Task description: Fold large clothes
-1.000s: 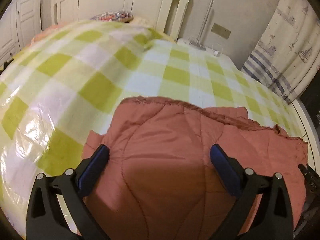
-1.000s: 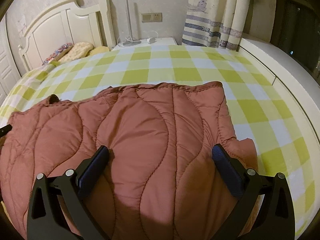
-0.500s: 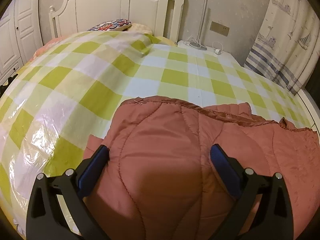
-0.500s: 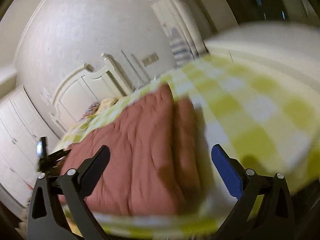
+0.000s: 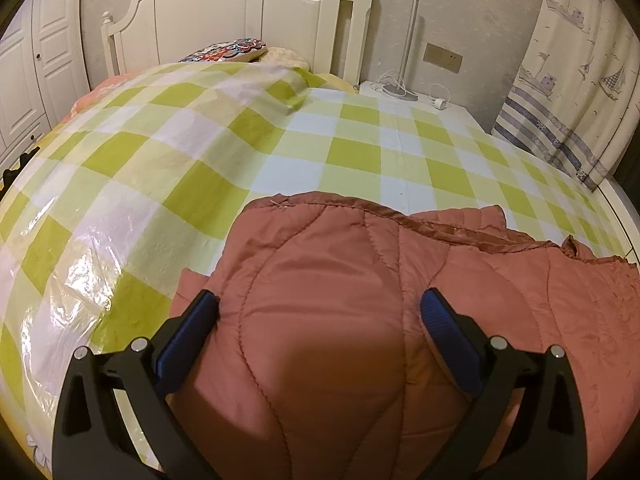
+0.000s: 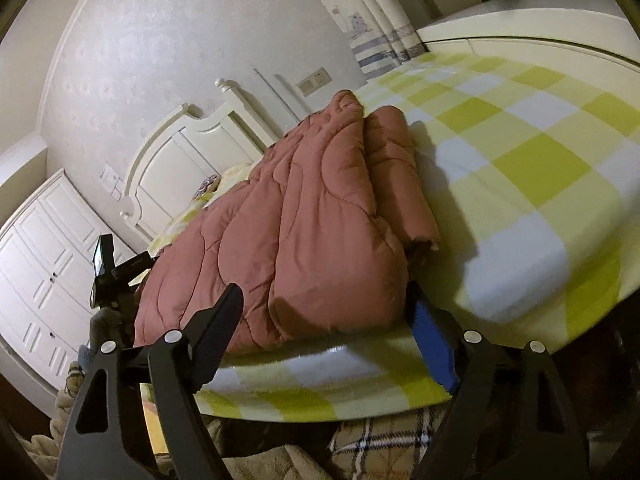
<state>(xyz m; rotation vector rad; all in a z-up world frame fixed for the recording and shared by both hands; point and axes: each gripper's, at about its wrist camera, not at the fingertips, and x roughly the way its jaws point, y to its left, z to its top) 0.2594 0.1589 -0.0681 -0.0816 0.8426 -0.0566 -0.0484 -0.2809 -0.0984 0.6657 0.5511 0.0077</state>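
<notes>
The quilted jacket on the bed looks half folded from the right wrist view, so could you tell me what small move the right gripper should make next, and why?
Probably ease the right gripper forward and finish closing on the near edge of the rust-red quilted jacket. Its fingers are closing with that puffy edge between them, but the pads do not visibly press it yet. The left gripper sits over the other end.
</notes>
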